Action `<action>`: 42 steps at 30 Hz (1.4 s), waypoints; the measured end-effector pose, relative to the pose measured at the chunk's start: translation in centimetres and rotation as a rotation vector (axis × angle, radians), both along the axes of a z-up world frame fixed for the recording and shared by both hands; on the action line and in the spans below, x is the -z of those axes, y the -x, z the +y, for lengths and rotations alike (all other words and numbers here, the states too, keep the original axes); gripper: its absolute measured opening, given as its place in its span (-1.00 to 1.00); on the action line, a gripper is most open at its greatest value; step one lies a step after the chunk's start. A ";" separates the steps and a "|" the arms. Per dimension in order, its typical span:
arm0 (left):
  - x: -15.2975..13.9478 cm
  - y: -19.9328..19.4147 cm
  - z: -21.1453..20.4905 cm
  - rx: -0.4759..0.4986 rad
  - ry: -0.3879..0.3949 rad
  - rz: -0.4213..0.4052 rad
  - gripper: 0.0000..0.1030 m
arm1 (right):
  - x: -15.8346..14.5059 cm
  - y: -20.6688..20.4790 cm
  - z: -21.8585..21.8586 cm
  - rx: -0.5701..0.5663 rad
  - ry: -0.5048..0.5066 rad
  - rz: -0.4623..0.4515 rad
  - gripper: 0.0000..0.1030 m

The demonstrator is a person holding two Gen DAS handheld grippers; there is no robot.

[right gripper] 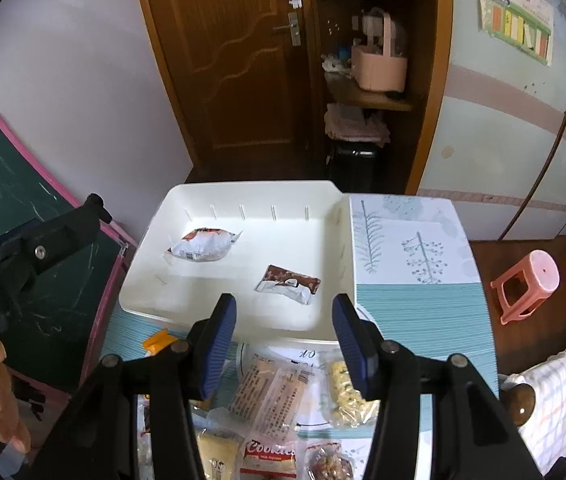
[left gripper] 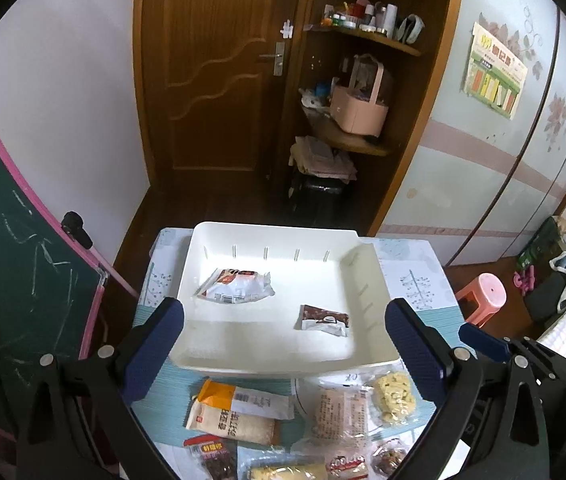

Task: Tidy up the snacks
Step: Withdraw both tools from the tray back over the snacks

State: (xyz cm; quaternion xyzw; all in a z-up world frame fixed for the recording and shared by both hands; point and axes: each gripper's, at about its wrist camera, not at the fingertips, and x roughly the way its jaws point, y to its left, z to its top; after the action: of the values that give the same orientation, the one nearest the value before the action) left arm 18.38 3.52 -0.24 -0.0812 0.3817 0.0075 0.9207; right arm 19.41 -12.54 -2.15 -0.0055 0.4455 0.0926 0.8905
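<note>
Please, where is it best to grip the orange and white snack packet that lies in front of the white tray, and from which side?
Probably from above, jaws across its narrow width near the middle. The orange and white packet lies flat, long and slim, partly on another packet; its side toward the white tray is free.

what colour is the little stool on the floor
Pink stool, clearest in the right wrist view.

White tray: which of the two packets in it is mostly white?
The far-left packet in the white tray: white wrapper with a red-brown top. The near-right packet is mostly dark brown.
</note>
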 end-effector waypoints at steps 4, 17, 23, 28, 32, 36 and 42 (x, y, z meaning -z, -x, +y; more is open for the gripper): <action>-1.2 1.8 -0.6 -0.007 0.007 -0.011 0.95 | -1.7 1.8 -0.5 -0.002 -0.002 -0.033 -0.02; -3.6 9.3 -0.3 -0.020 0.029 -0.067 0.95 | -4.4 7.7 -0.7 -0.044 -0.020 -0.075 -0.02; -2.5 13.1 1.4 -0.034 0.050 -0.050 0.95 | -4.0 11.5 -0.6 -0.068 -0.025 -0.065 -0.02; -0.1 15.8 3.1 -0.069 0.076 -0.003 0.95 | -1.6 14.3 -0.1 -0.088 -0.018 -0.012 -0.02; 3.2 17.6 5.0 -0.081 0.113 0.078 0.95 | 1.0 16.5 0.3 -0.098 -0.015 0.046 -0.02; 7.2 19.2 6.4 -0.102 0.089 0.154 0.95 | 4.4 18.3 0.5 -0.088 -0.013 0.121 -0.02; 12.8 21.2 7.5 -0.106 0.028 0.234 0.95 | 9.7 20.1 0.4 -0.058 0.002 0.230 -0.02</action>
State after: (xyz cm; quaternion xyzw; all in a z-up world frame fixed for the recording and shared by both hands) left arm -2.86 11.04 -13.05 -0.1125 0.4817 0.0602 0.8670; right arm -0.69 -12.16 -11.89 -0.0086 0.5444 0.1178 0.8305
